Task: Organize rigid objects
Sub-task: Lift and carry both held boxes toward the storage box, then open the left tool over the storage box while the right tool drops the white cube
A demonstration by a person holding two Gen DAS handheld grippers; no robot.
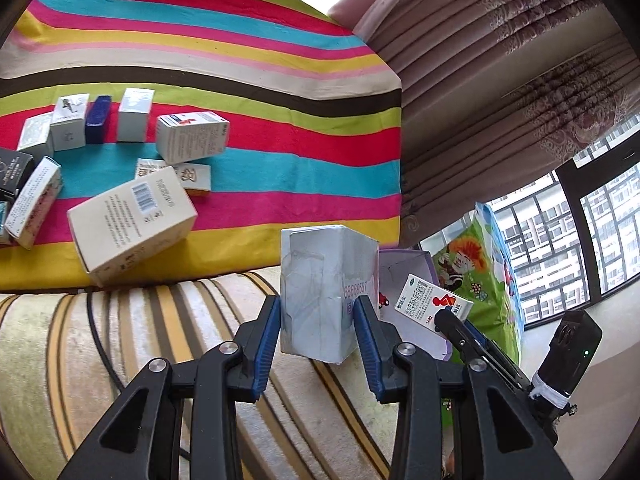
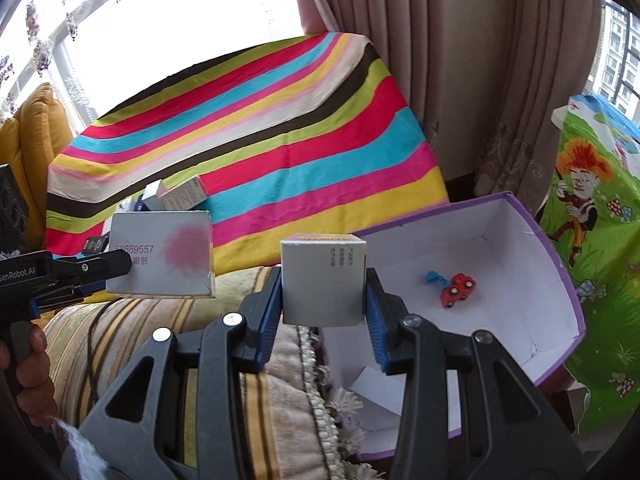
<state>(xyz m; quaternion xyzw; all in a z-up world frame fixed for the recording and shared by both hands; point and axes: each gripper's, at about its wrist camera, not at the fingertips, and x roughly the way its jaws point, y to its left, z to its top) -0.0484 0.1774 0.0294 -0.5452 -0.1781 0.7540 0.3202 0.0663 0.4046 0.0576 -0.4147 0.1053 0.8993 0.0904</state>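
My left gripper [image 1: 318, 316] is shut on a white box with a pink blot [image 1: 320, 292], held above the striped sofa edge; the box also shows in the right wrist view [image 2: 160, 254]. My right gripper [image 2: 324, 300] is shut on a small medicine box [image 2: 323, 282], also visible in the left wrist view [image 1: 430, 306]. It hangs at the near-left rim of an open purple-edged carton [image 2: 560, 280] with a white inside. Several more boxes [image 1: 132, 228] lie on the striped cloth [image 1: 280, 120].
A red toy car [image 2: 458, 290] and a blue scrap [image 2: 434, 278] lie inside the carton. A cartoon-print bag [image 2: 592, 240] stands behind it on the right. Curtains [image 2: 460, 80] and windows are beyond. A striped sofa cushion [image 1: 120, 340] lies below the grippers.
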